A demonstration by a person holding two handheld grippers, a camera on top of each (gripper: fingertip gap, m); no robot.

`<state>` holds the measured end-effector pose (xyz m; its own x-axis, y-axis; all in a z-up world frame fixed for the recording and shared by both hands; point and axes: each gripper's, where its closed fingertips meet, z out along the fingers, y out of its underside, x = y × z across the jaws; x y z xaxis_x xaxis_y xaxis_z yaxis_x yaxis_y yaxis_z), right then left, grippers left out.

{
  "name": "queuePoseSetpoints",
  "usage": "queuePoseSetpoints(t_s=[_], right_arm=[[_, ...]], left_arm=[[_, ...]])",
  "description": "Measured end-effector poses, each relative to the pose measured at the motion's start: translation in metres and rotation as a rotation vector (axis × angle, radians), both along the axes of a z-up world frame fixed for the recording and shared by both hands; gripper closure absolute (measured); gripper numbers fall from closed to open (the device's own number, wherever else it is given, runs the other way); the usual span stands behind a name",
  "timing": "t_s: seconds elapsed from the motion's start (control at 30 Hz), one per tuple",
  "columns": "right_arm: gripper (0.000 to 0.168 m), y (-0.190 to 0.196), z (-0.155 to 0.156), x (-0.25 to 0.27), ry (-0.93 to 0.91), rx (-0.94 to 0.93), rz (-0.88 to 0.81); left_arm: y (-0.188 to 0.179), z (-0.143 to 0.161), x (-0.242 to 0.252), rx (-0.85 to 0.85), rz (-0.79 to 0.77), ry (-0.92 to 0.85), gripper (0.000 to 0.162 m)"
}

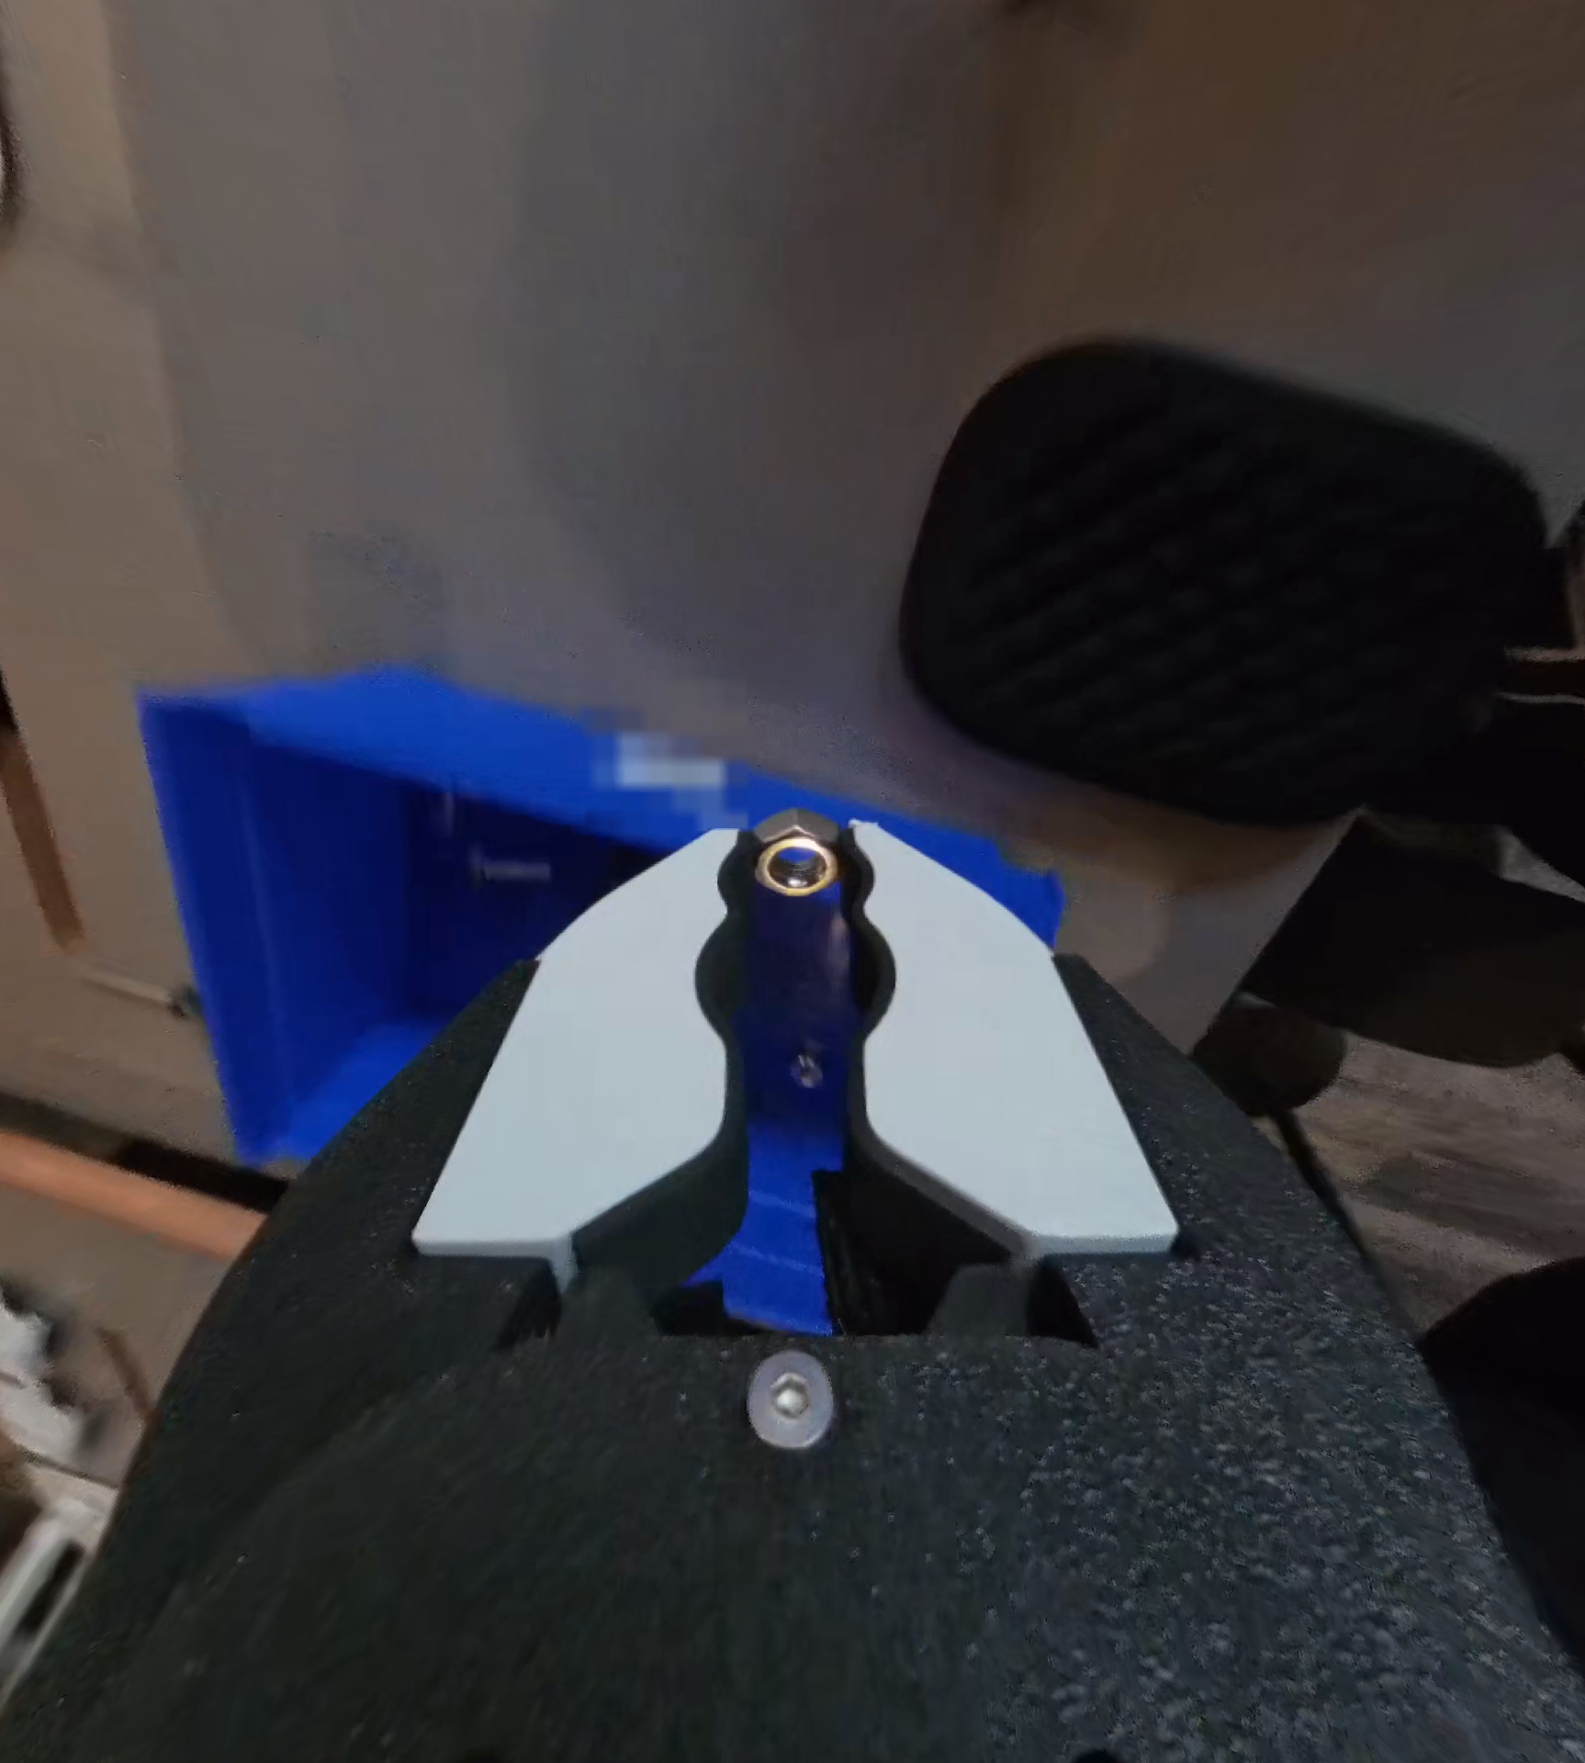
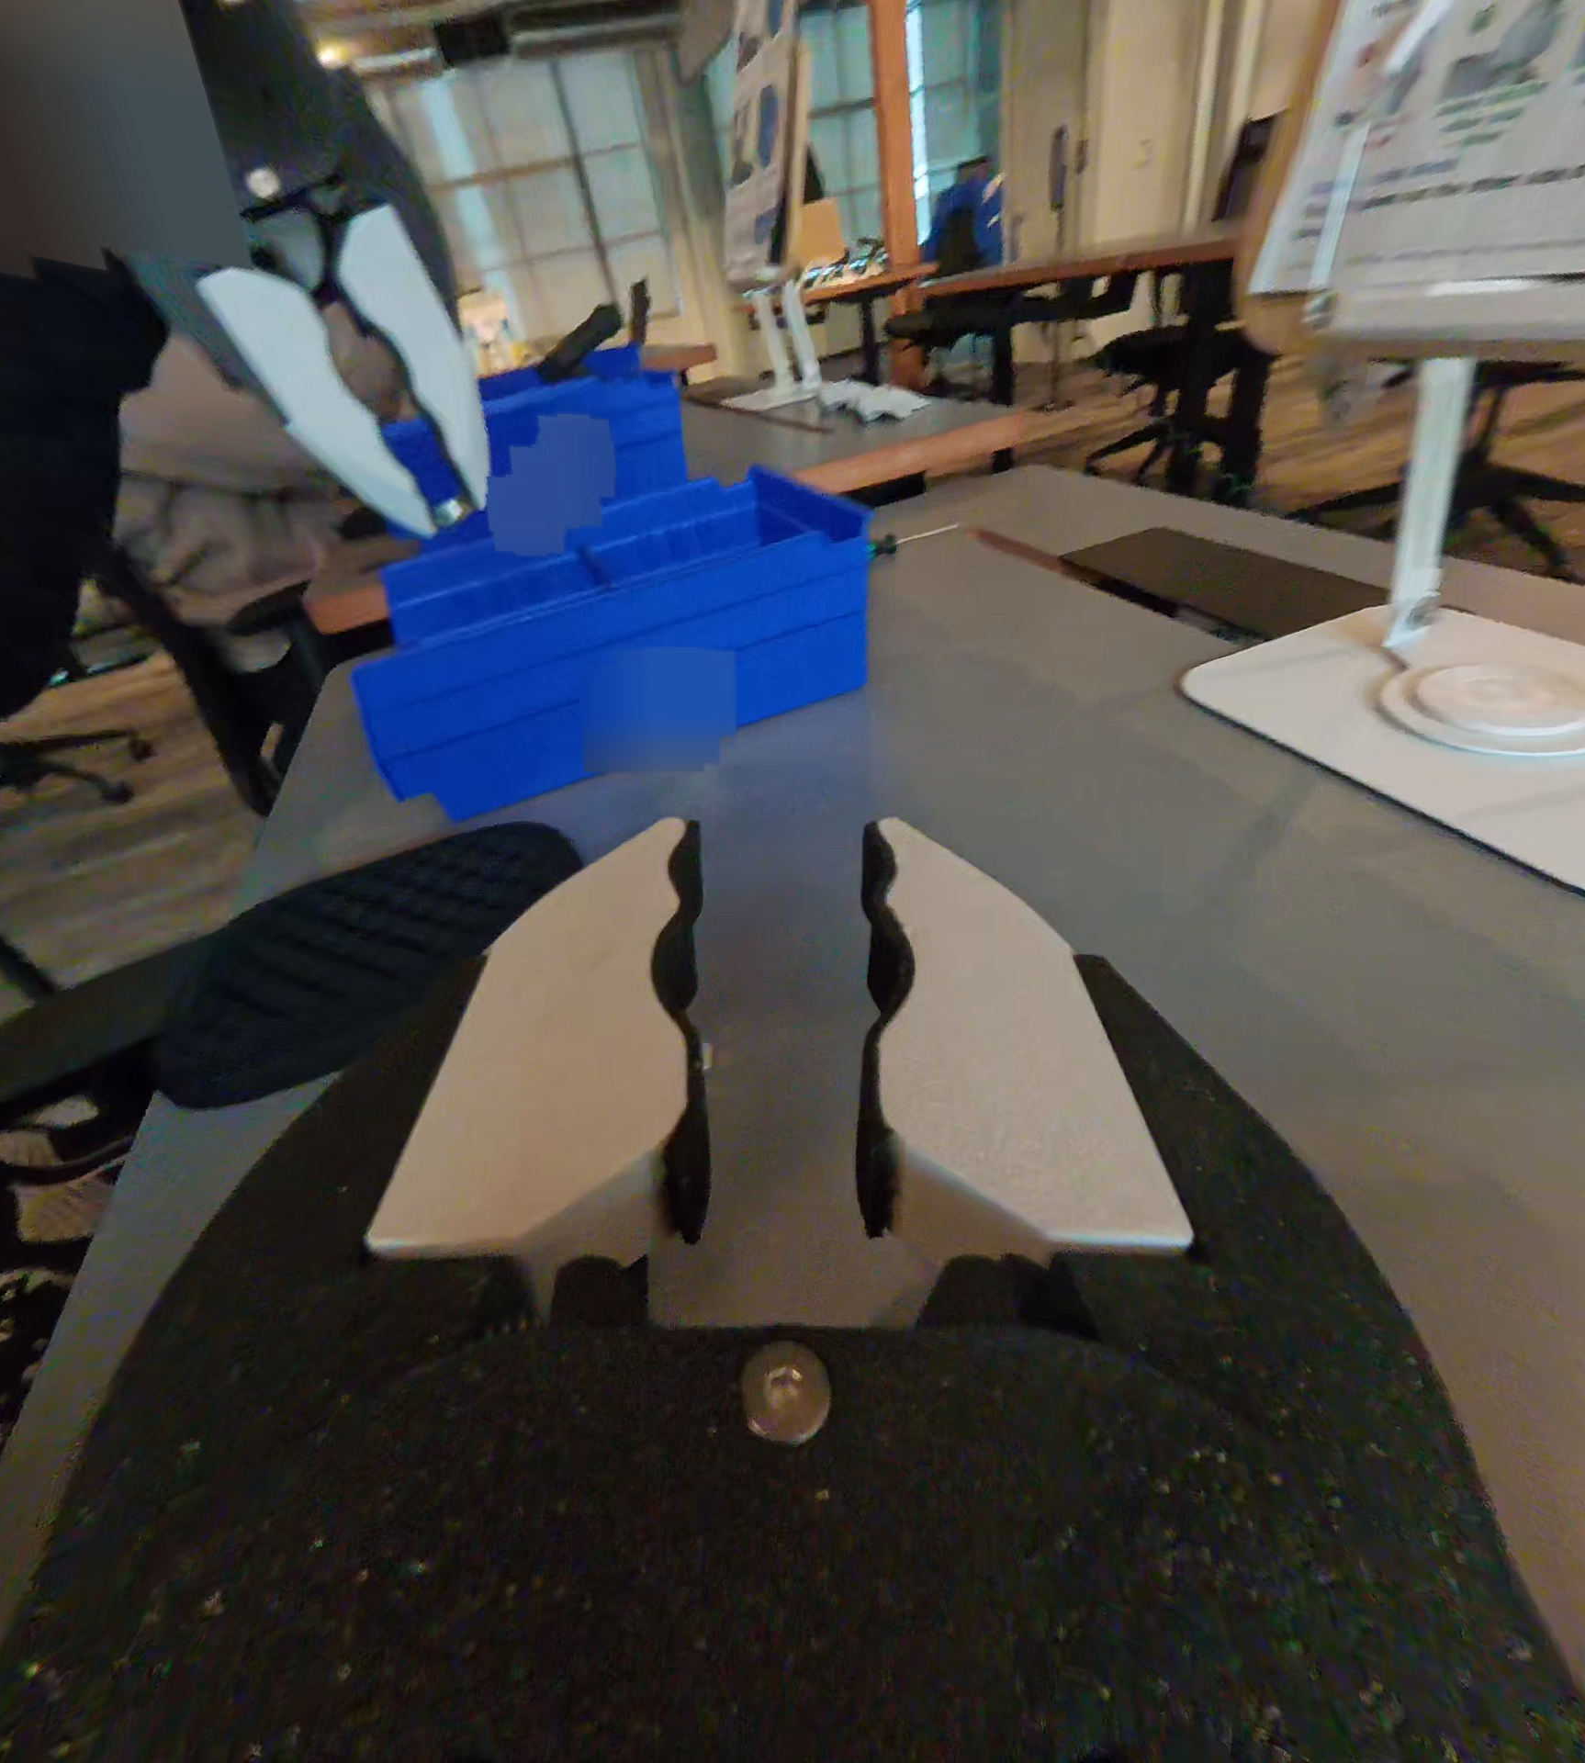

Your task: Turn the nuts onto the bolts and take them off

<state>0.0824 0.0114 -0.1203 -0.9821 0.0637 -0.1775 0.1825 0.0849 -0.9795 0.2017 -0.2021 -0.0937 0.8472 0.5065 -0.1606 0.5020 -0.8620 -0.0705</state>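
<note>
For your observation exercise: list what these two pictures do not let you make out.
- Bolts: none seen in either view; blue bin's walls hide its contents.
- Nut's thread: too small, left view.
- Bin: blurred, partly behind the fingers, left view.
- Right gripper: open, empty.

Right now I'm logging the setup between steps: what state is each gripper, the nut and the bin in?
left gripper: shut on the nut, held above the blue bin.
nut: pinched at the fingertips, hole facing the camera, on no bolt.
right gripper: open, empty, over the grey table.
blue bin: upright on the table, open-topped; contents not clear.
white stand: upright on the table.
</note>
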Motion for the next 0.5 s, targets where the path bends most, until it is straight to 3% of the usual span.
queuePoseSetpoints(t_s=[0.13,0.3,0.4,0.5], right_arm=[[0.139,0.021,0.011,-0.026,-0.041,-0.094,-0.133],[0.14,0.054,0.013,-0.065,-0.123,-0.17,-0.352],[0.14,0.071,0.009,-0.078,-0.169,-0.19,-0.422],[0.14,0.082,0.004,-0.086,-0.193,-0.18,-0.462]], left_arm=[[0.087,-0.01,-0.022,-0.009,-0.233,-0.009,0.145],[0.181,-0.05,-0.033,-0.041,-0.466,-0.053,0.145],[0.217,-0.08,-0.038,-0.052,-0.529,-0.087,0.145],[0.228,-0.107,-0.048,-0.104,-0.536,-0.105,0.144]])
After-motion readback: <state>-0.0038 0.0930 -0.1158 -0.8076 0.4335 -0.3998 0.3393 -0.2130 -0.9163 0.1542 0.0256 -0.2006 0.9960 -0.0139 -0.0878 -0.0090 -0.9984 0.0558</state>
